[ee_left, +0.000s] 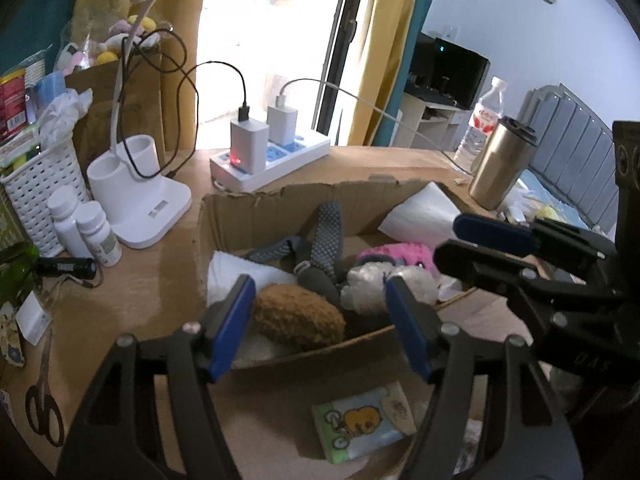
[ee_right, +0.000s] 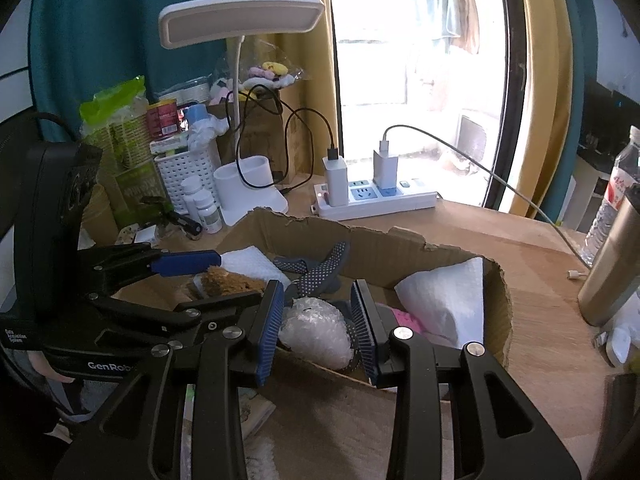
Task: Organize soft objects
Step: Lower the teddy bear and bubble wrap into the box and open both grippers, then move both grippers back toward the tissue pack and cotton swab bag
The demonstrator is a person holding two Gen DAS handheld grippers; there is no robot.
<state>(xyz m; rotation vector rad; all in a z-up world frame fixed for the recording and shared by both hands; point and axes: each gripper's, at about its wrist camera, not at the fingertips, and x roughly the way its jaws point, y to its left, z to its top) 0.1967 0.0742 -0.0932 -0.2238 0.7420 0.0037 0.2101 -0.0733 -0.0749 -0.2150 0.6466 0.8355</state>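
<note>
An open cardboard box (ee_left: 280,204) (ee_right: 372,248) on the wooden desk holds soft things: a brown plush (ee_left: 298,316) (ee_right: 228,282), a grey dotted sock (ee_left: 330,236) (ee_right: 320,268), a white bubble-wrap wad (ee_left: 380,284) (ee_right: 316,330), a pink item (ee_left: 404,254) (ee_right: 408,320) and white foam sheets (ee_left: 424,216) (ee_right: 444,296). My left gripper (ee_left: 320,320) is open and empty above the box's near edge, over the brown plush. My right gripper (ee_right: 318,328) is open, its fingers on either side of the bubble-wrap wad, apart from it. It also shows in the left wrist view (ee_left: 476,240).
A small yellow-duck tissue pack (ee_left: 362,422) lies in front of the box. A power strip (ee_left: 272,160), white lamp base (ee_left: 136,196), pill bottles (ee_left: 86,222), basket (ee_left: 38,188) and scissors (ee_left: 44,400) stand left and behind. A steel tumbler (ee_left: 502,162) and water bottle (ee_left: 482,120) stand right.
</note>
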